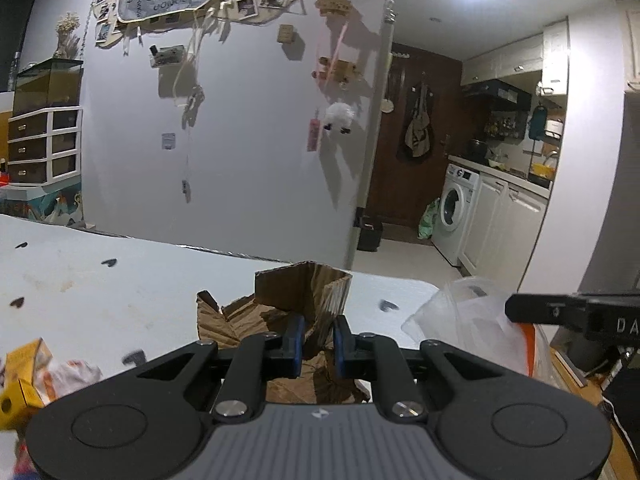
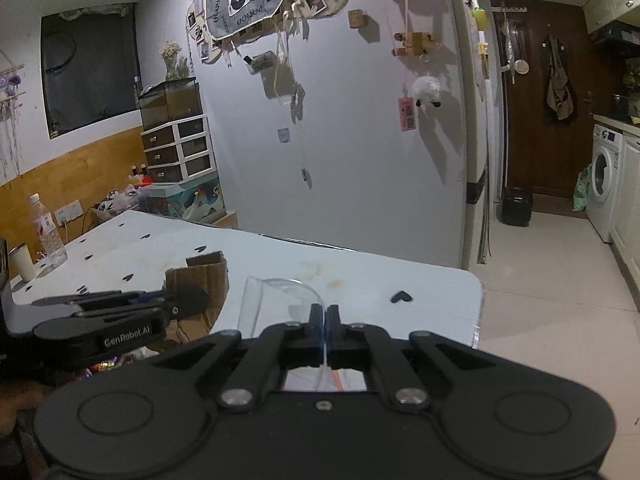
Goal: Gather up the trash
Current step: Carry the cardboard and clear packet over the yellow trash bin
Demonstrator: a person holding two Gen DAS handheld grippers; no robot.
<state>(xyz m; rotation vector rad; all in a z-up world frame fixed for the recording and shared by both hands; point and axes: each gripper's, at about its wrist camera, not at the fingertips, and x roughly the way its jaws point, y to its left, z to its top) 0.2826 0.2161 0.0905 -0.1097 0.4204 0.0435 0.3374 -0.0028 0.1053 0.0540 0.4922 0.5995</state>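
Note:
My left gripper (image 1: 320,330) is shut on a torn piece of brown cardboard (image 1: 296,296), held just above the white table (image 1: 120,288). The right wrist view shows that same left gripper (image 2: 176,300) from the side, at the left, with the cardboard (image 2: 204,276) in it. My right gripper (image 2: 325,314) is shut on a thin clear plastic bag (image 2: 276,300), pinched flat between the pads, over the table's near right corner (image 2: 440,300). In the left wrist view the right gripper (image 1: 516,308) comes in from the right edge behind the crumpled plastic bag (image 1: 452,312).
A yellow carton (image 1: 24,376) and a crumpled wrapper (image 1: 70,372) lie on the table at near left. A water bottle (image 2: 48,232) and a cup (image 2: 22,262) stand at its far left. A black bin (image 2: 516,206) and a washing machine (image 2: 604,176) stand beyond.

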